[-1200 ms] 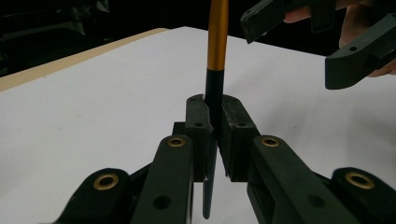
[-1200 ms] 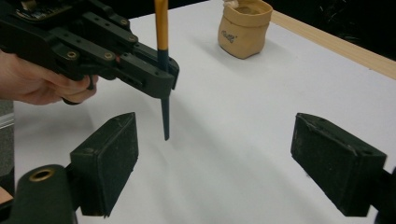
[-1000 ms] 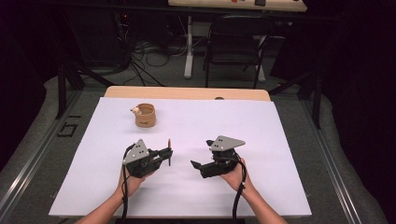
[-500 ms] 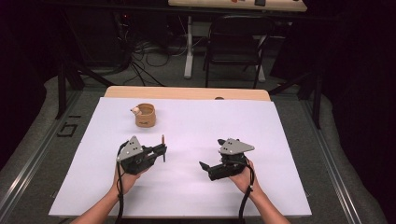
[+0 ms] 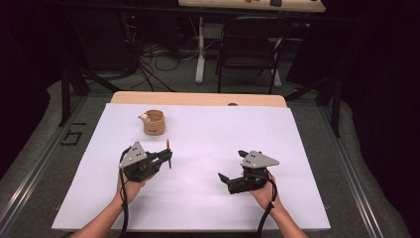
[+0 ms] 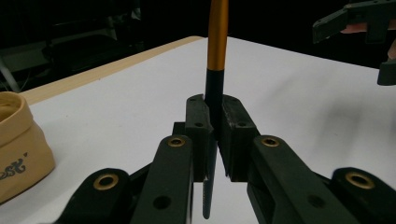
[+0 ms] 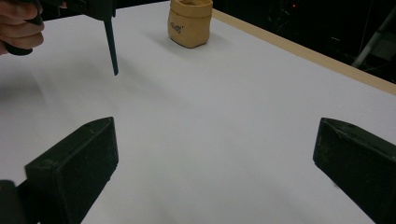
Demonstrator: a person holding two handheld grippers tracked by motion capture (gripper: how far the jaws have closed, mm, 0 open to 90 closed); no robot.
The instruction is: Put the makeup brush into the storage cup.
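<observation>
Left gripper clamped on slim pen-like stick, standing upright between pads; probably light, stiff, slippery. Best taken at orange shaft above. Right gripper wide open, holding nothing.

Both claws all black plastic. Left claw: grey three-cornered plate on top of the body, black cable trailing back from it along the forearm. Its linkage arms carry brass-ringed pivot holes plus smaller plain screw holes; the square pad blocks at the tips have small screws too. Right claw: same grey plate, black cable hanging behind it, blocky matte pads with rounded corners. Forearms bare, no sleeves.
</observation>
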